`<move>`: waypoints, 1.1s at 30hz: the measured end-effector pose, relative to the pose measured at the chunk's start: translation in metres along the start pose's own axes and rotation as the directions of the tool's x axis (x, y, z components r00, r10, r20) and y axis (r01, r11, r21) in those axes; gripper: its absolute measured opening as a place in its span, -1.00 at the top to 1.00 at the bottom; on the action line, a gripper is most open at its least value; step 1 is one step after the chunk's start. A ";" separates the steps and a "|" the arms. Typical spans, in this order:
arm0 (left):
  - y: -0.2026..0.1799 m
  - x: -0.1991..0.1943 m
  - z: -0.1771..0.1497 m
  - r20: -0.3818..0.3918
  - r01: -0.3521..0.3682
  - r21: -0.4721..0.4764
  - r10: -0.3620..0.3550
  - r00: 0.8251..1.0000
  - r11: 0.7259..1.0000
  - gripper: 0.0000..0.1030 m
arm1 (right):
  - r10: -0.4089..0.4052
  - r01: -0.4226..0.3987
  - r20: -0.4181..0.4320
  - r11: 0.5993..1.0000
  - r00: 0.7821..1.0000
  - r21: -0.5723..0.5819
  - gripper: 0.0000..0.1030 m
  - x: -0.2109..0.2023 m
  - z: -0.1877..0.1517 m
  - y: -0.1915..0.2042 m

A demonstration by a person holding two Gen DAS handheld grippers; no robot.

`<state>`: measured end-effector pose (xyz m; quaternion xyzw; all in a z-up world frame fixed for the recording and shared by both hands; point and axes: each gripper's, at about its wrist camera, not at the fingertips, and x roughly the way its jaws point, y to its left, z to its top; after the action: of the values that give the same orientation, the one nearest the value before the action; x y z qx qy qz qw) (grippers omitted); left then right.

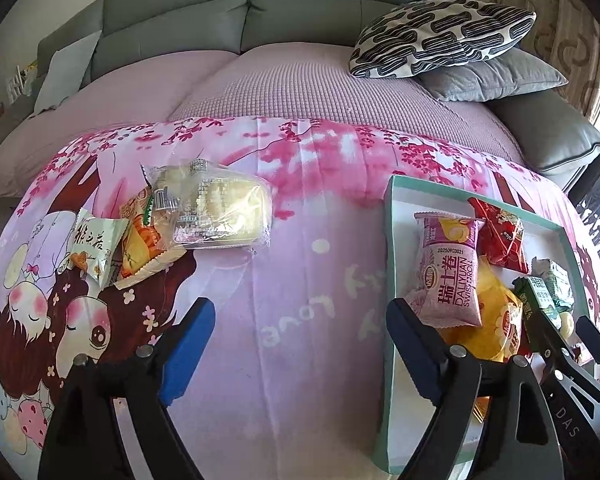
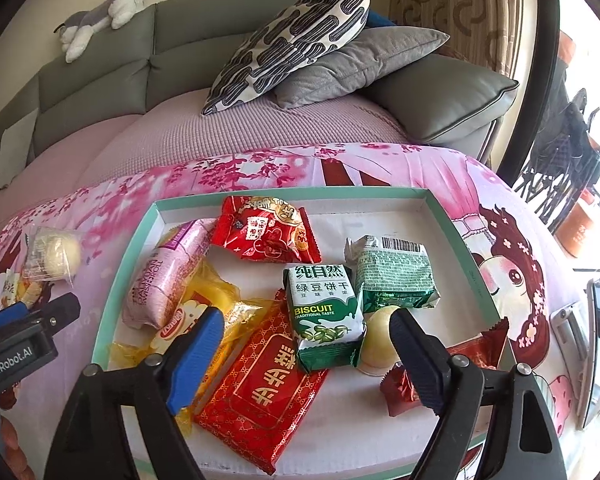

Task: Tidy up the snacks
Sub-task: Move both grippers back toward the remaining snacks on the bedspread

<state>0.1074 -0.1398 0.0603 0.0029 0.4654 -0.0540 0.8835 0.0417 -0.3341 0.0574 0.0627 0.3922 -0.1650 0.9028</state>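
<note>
A teal-rimmed white tray (image 2: pixel 292 192) on the pink cartoon cloth holds several snacks: a green biscuit pack (image 2: pixel 324 312), a second green pack (image 2: pixel 396 276), red packets (image 2: pixel 268 232), a flat red pack (image 2: pixel 268 392), a pink Swiss roll (image 2: pixel 160 276) and a yellow pack (image 2: pixel 204 308). My right gripper (image 2: pixel 306 344) hangs open over the tray; the green biscuit pack lies between its fingers, untouched. My left gripper (image 1: pixel 300 340) is open over bare cloth, left of the tray (image 1: pixel 388 240). A loose pile waits far left: a clear cake pack (image 1: pixel 216 208), an orange pack (image 1: pixel 144 240) and a white-green pack (image 1: pixel 94 248).
A grey sofa with a purple cover runs behind the table. A patterned pillow (image 2: pixel 296 36) and a grey pillow (image 2: pixel 360 64) lie on it, a plush toy (image 2: pixel 100 12) on its back. A silver device (image 2: pixel 596 320) sits at the table's right edge.
</note>
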 end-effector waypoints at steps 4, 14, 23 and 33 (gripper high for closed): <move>0.002 0.000 0.000 0.011 -0.009 -0.014 0.009 1.000 1.000 -0.72 | 0.002 -0.002 0.008 1.000 1.000 0.006 -0.96 0.000 0.000 0.000; 0.008 0.001 0.000 0.013 -0.021 -0.054 0.022 1.000 0.998 -0.91 | 0.013 -0.013 0.001 1.000 1.000 -0.013 -1.00 0.002 -0.002 0.006; 0.016 -0.007 0.004 0.051 -0.010 -0.080 0.015 0.999 0.997 -0.91 | 0.026 -0.026 0.006 0.999 1.000 -0.024 -1.00 0.001 -0.003 0.013; 0.042 -0.024 0.008 0.127 -0.010 -0.111 0.024 0.992 0.994 -0.91 | 0.086 -0.084 0.040 0.995 0.995 -0.048 -1.00 -0.007 -0.001 0.043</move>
<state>0.1051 -0.0961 0.0829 -0.0452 0.4102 -0.0211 0.9106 0.0517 -0.2922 0.0611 0.0549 0.3738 -0.1184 0.9183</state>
